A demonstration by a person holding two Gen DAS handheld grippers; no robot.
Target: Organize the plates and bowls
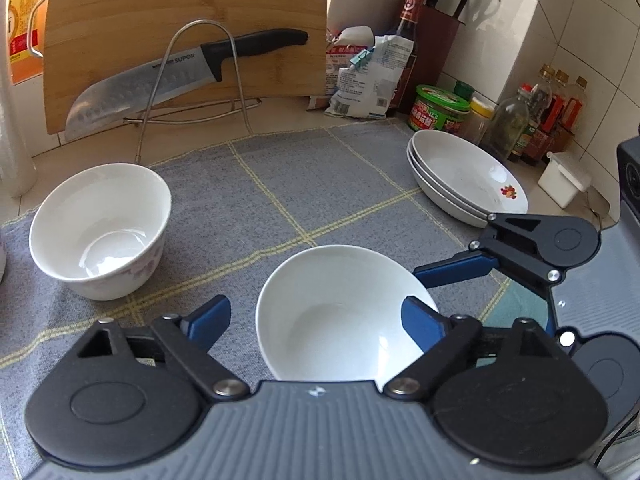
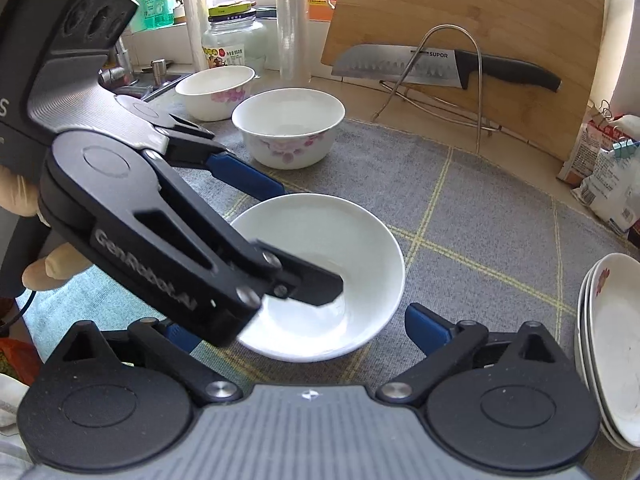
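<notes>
two grippers around plain white bowl (image 1: 340,312) on grey checked cloth (image 1: 280,184), near its front edge. left gripper (image 1: 316,320) spread wide, one blue finger (image 1: 420,324) just inside bowl rim, other outside; pads not pressing. right gripper (image 2: 304,330) spread wide, bowl between fingers, not pinched. flowered bowl (image 2: 288,128) further back on cloth, second flowered bowl (image 2: 216,90) behind it. stack of plates (image 1: 464,176) at right edge of cloth. knife (image 1: 176,76) on wire rack against cutting board (image 1: 184,8).
</notes>
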